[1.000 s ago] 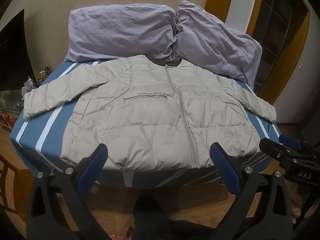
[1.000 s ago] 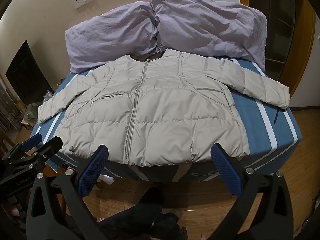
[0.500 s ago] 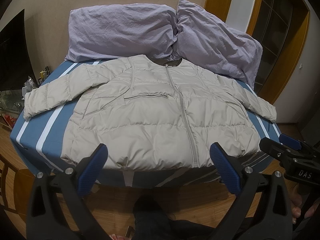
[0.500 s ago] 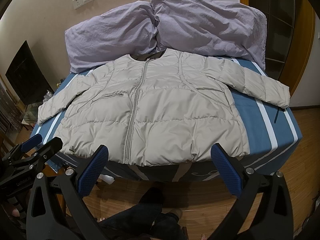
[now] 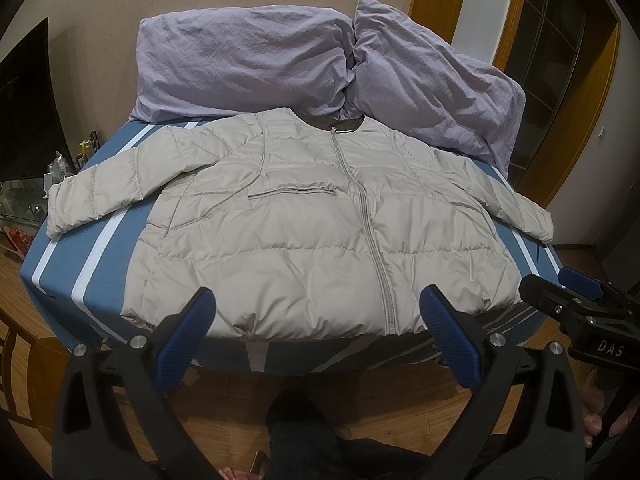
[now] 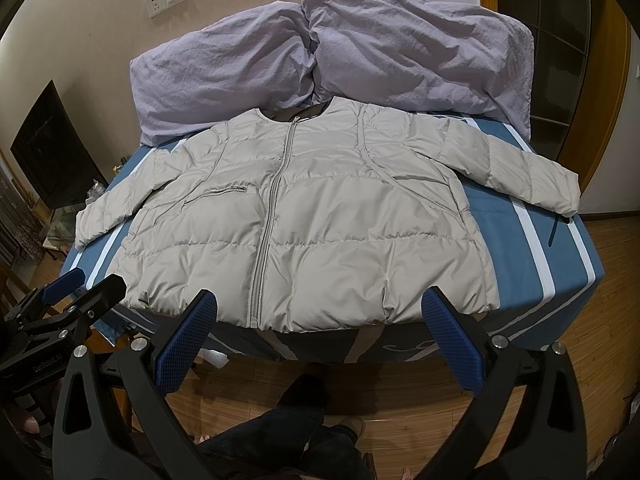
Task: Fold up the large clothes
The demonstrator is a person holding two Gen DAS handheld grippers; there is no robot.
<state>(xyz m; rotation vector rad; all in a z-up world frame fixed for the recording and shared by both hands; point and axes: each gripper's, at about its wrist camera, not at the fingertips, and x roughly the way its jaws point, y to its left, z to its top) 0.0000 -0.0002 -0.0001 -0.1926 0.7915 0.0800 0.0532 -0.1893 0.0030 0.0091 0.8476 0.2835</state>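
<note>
A beige padded jacket lies flat and zipped on the blue striped bed, collar toward the pillows, both sleeves spread out; it also shows in the right wrist view. My left gripper is open and empty, held just short of the jacket's hem at the bed's near edge. My right gripper is open and empty, also in front of the hem. Each gripper appears in the other's view: the right one and the left one.
Two lilac pillows lean on the wall at the head of the bed. A dark TV and cluttered stand are left. A wooden door frame is right. My legs stand on the wood floor below.
</note>
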